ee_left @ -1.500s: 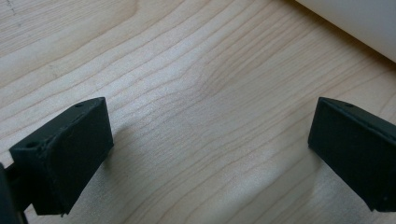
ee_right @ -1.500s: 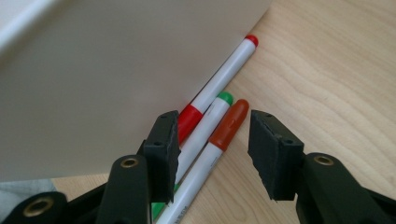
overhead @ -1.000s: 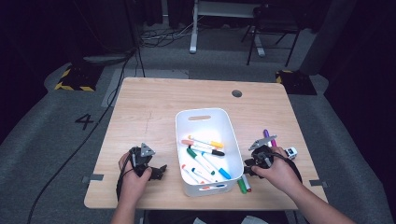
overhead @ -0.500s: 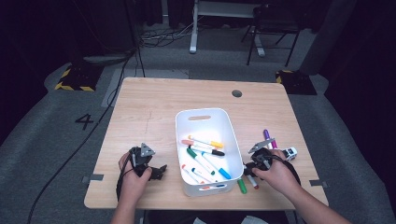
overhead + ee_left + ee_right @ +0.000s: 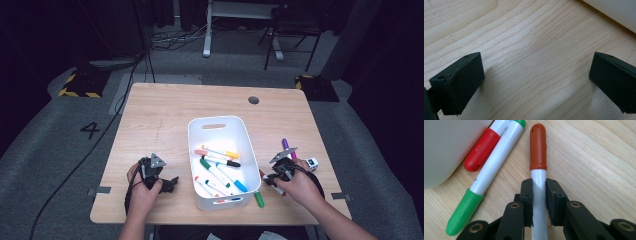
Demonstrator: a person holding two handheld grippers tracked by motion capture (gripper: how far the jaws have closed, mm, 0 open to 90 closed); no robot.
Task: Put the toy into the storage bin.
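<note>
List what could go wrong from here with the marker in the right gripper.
1. The right gripper has just closed on the brown-capped marker across its white barrel only, well behind the cap; the long free end might swing or slip on lifting.
2. The green-capped marker and the red-capped marker lie close beside it and could get knocked.
3. The white bin has a raised wall; a low carry could catch it.

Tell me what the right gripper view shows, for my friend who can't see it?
The right gripper pinches a white marker with a brown-red cap over the wooden table. Beside it lie a green marker and a red marker, next to a white bin.
</note>
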